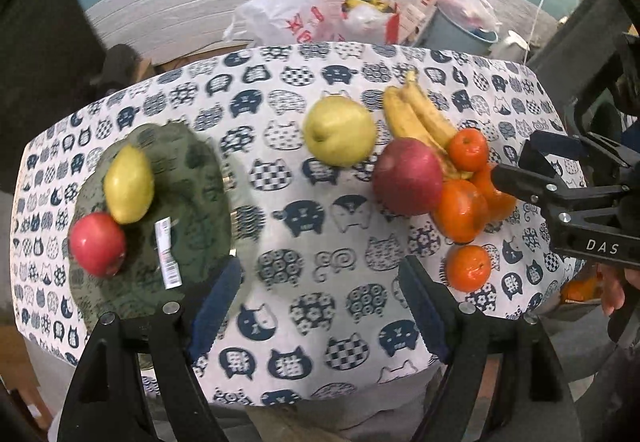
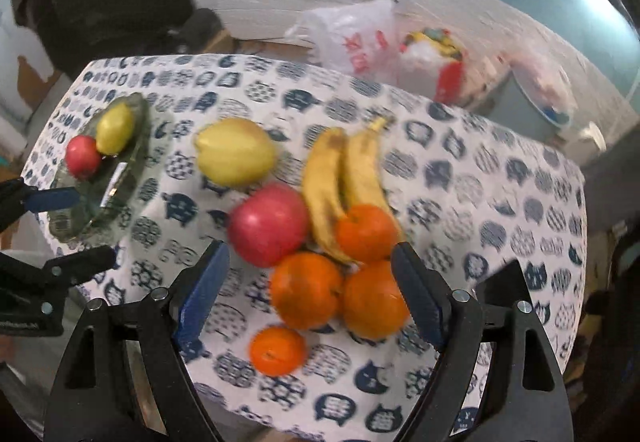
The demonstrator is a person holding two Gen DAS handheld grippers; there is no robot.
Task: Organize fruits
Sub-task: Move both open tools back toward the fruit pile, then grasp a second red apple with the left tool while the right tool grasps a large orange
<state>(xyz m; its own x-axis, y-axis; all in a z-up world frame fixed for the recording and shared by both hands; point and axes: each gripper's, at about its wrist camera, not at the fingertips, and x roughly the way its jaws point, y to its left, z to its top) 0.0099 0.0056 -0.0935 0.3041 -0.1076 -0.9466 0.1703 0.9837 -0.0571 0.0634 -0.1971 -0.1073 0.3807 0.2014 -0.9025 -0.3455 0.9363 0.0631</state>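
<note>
A green plate (image 1: pixel 192 202) at the table's left holds a yellow lemon-like fruit (image 1: pixel 129 184) and a small red apple (image 1: pixel 97 244). My left gripper (image 1: pixel 320 306) is open over bare cloth just right of the plate, with nothing between its fingers. To the right lie a yellow-green pear (image 1: pixel 339 130), bananas (image 1: pixel 420 114), a big red apple (image 1: pixel 408 176) and several oranges (image 1: pixel 460 210). My right gripper (image 2: pixel 310 294) is open above the orange cluster (image 2: pixel 306 290). Its blue pads stand either side of two oranges without touching them. A smaller orange (image 2: pixel 278 350) lies nearer.
A cat-print cloth (image 1: pixel 304 218) covers the table. Behind the far edge are plastic bags (image 1: pixel 288 18) and a grey bin (image 1: pixel 456 26) by the wall. A white label (image 1: pixel 168 252) lies on the plate. A hand (image 1: pixel 614 290) shows at the right.
</note>
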